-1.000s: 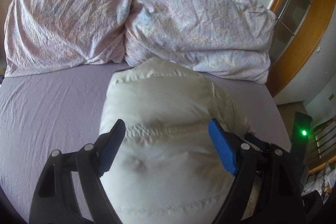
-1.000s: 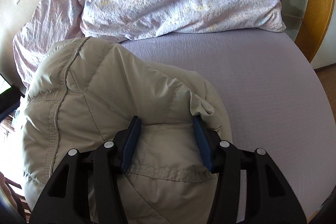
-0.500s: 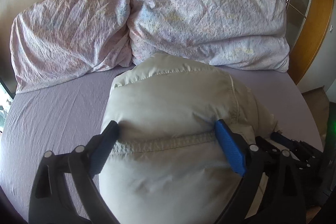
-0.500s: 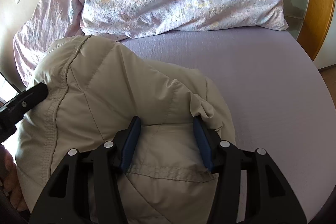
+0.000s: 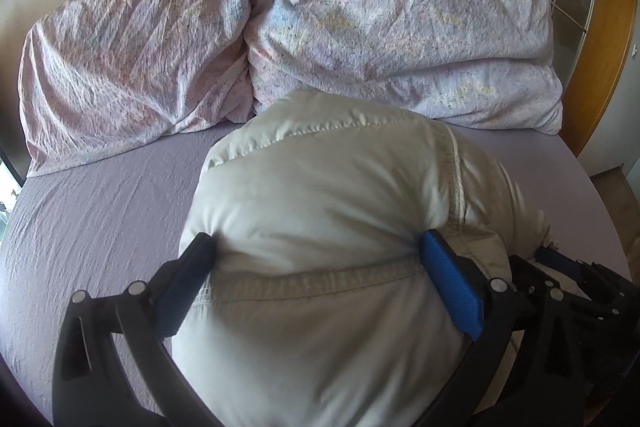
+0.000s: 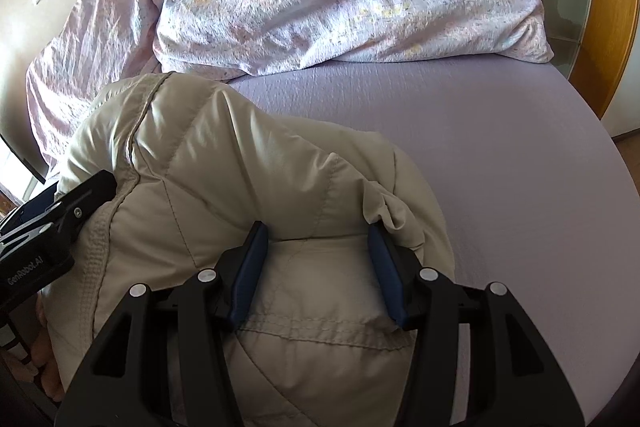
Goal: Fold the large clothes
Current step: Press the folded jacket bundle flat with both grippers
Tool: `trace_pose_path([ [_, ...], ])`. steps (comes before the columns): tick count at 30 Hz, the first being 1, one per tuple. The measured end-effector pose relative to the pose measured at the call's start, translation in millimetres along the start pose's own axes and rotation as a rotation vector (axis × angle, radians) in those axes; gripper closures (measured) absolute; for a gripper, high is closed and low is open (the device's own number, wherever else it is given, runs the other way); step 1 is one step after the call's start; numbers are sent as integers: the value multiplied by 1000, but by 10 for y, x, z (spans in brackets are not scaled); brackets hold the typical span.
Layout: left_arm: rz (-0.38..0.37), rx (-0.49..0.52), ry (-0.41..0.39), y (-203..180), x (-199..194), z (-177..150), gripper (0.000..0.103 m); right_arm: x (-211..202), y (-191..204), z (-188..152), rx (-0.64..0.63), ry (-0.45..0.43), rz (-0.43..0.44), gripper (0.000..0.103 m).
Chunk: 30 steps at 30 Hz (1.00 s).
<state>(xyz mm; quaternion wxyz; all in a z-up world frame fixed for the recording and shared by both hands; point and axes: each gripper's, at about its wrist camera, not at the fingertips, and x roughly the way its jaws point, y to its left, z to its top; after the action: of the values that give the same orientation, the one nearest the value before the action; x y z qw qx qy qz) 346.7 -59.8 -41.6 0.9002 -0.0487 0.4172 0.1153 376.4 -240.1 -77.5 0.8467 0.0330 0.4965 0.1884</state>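
Observation:
A puffy beige down jacket (image 5: 332, 187) is bunched in a thick bundle over the lilac bed sheet (image 5: 100, 211). My left gripper (image 5: 316, 247) has its blue pads (image 5: 448, 279) pressed into both sides of the bundle at a stitched seam. The jacket (image 6: 224, 163) also fills the right wrist view. My right gripper (image 6: 316, 235) is shut on another thick fold of it, the pads (image 6: 384, 267) sunk into the fabric. The left gripper's body (image 6: 48, 227) shows at the left edge of the right wrist view, and the right gripper's body (image 5: 572, 287) shows low right in the left wrist view.
Two large floral pillows or a duvet (image 5: 280, 15) are heaped along the head of the bed by the wall. A wooden frame with glass (image 5: 600, 39) stands at the right. Bare sheet (image 6: 480, 147) lies to the right of the jacket.
Both grippers have carried the jacket forward toward the pillows, and the left gripper has come closer to the right one. Both grips are unchanged.

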Motion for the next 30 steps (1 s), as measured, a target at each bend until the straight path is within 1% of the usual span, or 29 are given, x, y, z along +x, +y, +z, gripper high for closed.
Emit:
trace_pose_path([
  [9,18,1,-43,-4,29,-35,2,20,27,-14,-21,-31,-11,49],
  [19,39,2,-76,-22,61,-72,2,34,15,-53,-23,-62,-7,48],
  [30,47,8,-105,-25,83,-121,2,40,10,-100,-18,-110,-7,48],
])
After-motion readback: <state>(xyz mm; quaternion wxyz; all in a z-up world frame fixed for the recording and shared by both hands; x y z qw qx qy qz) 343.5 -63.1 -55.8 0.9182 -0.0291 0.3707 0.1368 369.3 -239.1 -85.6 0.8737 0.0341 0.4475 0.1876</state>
